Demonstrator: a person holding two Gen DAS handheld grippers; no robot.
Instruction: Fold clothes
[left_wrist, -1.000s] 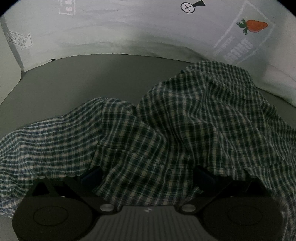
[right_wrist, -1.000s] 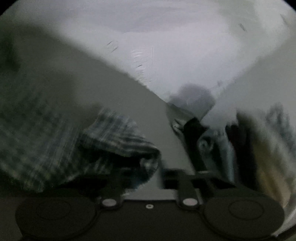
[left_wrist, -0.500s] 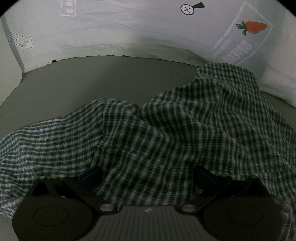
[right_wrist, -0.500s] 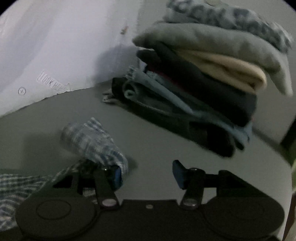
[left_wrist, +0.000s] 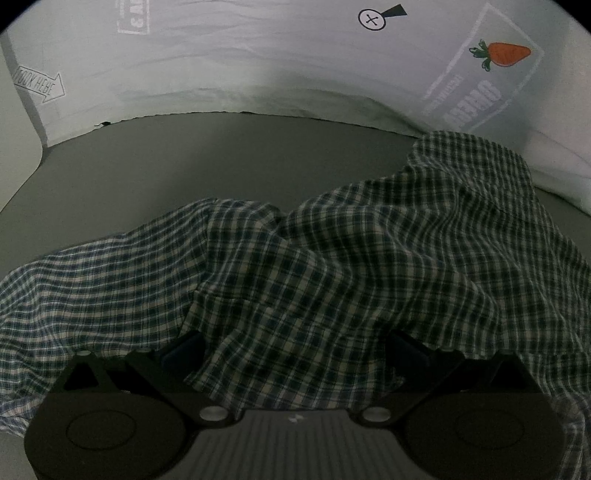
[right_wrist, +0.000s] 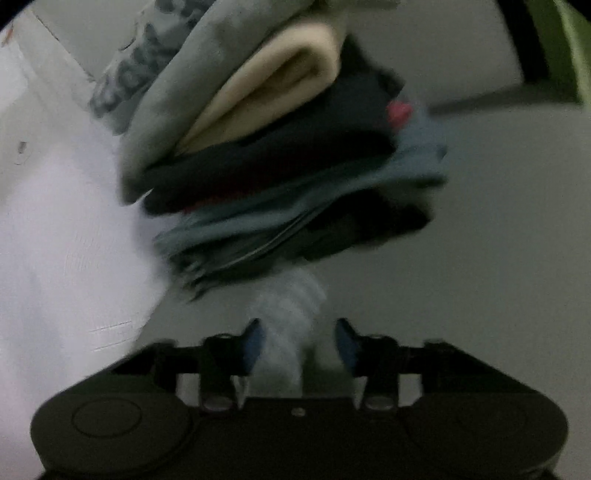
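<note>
A dark green and cream checked shirt (left_wrist: 332, 266) lies rumpled on the grey surface (left_wrist: 184, 166) and hangs over my left gripper (left_wrist: 295, 343). Its fingers (left_wrist: 184, 347) stand wide apart with the cloth lying loosely across them and hiding their tips. The right wrist view is blurred. My right gripper (right_wrist: 299, 343) faces a stack of folded clothes (right_wrist: 288, 166). Its jaws are closing, and a pale, blurred strip of cloth (right_wrist: 288, 314) lies between them with a gap on its right side. No checked cloth shows in that view.
A white sheet (left_wrist: 258, 55) printed with a carrot (left_wrist: 506, 53) and an arrow label rises behind the grey surface. The leaning stack holds grey, cream, dark and blue garments. Bare grey surface (right_wrist: 498, 258) lies right of it, and something green (right_wrist: 565, 44) sits top right.
The right gripper let go of the checked cloth corner, rolled and swung over to the stack of folded clothes. The shirt's far right edge slid outward. The left gripper stayed put.
</note>
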